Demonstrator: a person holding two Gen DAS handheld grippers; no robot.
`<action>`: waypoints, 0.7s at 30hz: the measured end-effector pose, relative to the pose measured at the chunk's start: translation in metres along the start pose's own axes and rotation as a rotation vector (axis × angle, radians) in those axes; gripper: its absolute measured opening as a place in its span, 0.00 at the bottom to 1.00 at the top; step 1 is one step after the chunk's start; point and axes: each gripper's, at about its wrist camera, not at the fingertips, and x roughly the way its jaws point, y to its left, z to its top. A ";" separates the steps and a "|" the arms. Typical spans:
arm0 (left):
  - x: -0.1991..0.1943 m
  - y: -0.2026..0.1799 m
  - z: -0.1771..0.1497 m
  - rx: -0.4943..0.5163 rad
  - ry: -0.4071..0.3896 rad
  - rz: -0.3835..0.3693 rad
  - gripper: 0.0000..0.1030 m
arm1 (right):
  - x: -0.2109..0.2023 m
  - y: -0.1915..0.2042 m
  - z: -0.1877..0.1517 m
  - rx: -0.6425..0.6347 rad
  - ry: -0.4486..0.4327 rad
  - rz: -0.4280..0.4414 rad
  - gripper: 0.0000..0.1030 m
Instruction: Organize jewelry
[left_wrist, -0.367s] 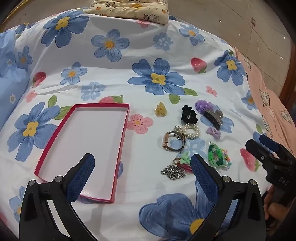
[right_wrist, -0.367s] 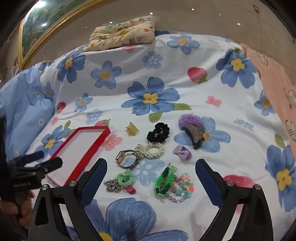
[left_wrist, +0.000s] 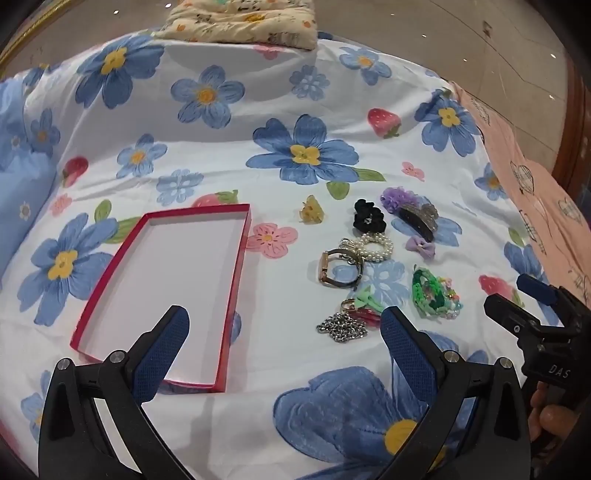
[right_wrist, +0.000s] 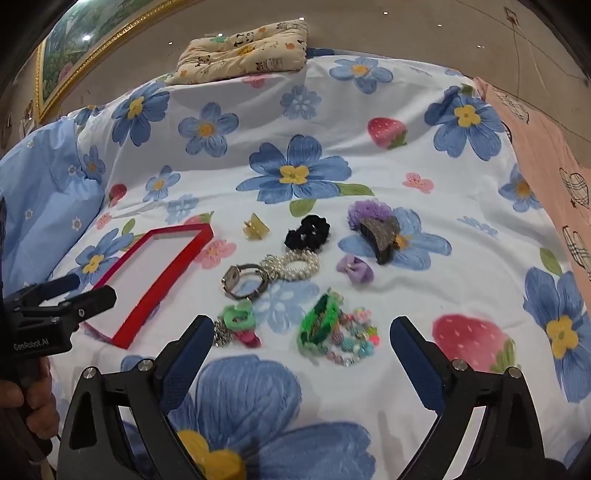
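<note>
Both sets of fingers, left gripper (left_wrist: 284, 325) and right gripper (right_wrist: 301, 334), are hanging wide open, holding nothing; I'm hovering over the bedspread (left_wrist: 229, 155), red box (left_wrist: 177, 280) sitting toward its left edge, jewelry pile (right_wrist: 295, 280) lying beside it

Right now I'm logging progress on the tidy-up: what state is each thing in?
Red box: open, nothing inside.
Left gripper: fingers wide open, holding nothing.
Right gripper: fingers wide open, holding nothing.
Watch: on the sheet, outside the box.
Pearl bracelet: on the sheet, touching the watch.
Black scrunchie: on the sheet, unsorted.
Dark claw clip: lying on the sheet.
</note>
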 end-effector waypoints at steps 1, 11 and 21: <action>-0.004 0.000 0.003 0.004 -0.004 -0.006 1.00 | 0.000 0.000 -0.001 -0.003 0.003 -0.006 0.95; -0.006 -0.006 0.003 0.016 -0.013 0.005 1.00 | -0.009 0.004 0.005 0.003 -0.036 -0.011 0.95; -0.008 0.005 0.004 -0.005 -0.016 0.014 1.00 | -0.010 0.010 0.005 0.003 -0.044 -0.003 0.95</action>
